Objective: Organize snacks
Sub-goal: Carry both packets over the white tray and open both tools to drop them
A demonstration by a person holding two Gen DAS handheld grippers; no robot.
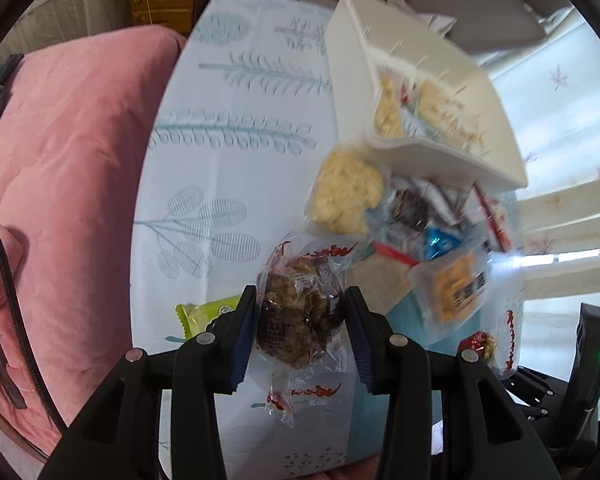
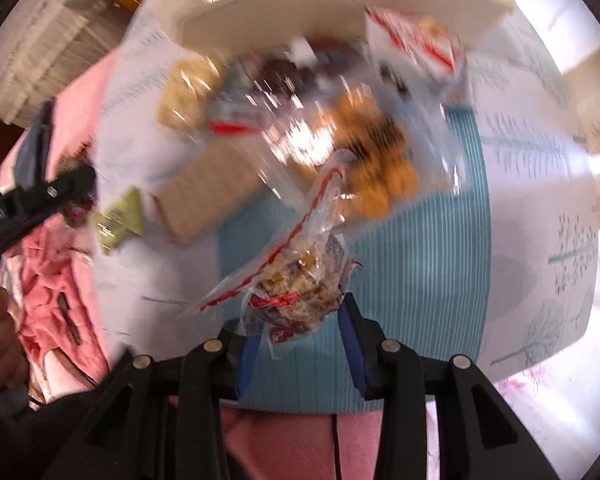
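Between the blue pads of the left claw [image 1: 300,320] a clear packet of brown nut candy [image 1: 300,316] is being pinched across its thick middle, the loose red-printed seams hanging free above and below, most likely because the middle is the only part firm enough to grip. Closest to the right wrist camera, the right claw [image 2: 300,328] is closing on a second crinkly packet [image 2: 296,292] of the same red-printed kind; its lower end is sitting between the pads while the long clear tail is flopping up and away, though blur is making the exact contact hard to judge. Just beyond both claws, loose snacks are lying in a heap on the patterned bench [image 1: 236,128]: a green sachet [image 1: 204,314], a pale wafer block [image 2: 204,200], a bag of orange crackers [image 1: 458,286] and a pale puffed rice cake [image 1: 346,192], all crowding against one another. Farther off, the white bin [image 1: 480,152] is standing near the bench edge with rice cakes already inside, so it is probably serving as the sorting target. To the side, a pink quilt [image 1: 72,184] is bordering the bench
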